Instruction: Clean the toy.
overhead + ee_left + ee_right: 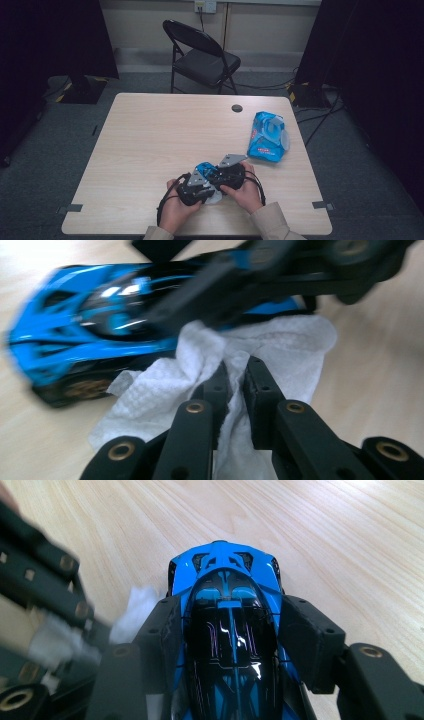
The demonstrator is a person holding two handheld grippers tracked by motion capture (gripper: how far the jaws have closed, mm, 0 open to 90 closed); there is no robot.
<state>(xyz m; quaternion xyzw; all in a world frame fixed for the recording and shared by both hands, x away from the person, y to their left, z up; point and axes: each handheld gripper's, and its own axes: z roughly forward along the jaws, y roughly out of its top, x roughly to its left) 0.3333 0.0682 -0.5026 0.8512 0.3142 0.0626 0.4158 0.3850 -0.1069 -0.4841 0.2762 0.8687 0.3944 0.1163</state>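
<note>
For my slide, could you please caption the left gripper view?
Left hand-held gripper pinches a white wipe against a blue toy car.

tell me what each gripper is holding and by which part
The right gripper clamps the blue toy car across its two sides at the cabin. The left gripper pinches a bunched fold of the white wipe.

Tight quarters at the near edge, open table beyond

Both grippers crowd the blue toy car [227,630] and white wipe [280,340]; the wipes packet [267,136] blocks the right side, while the table [150,135] lies open left and ahead.
</note>
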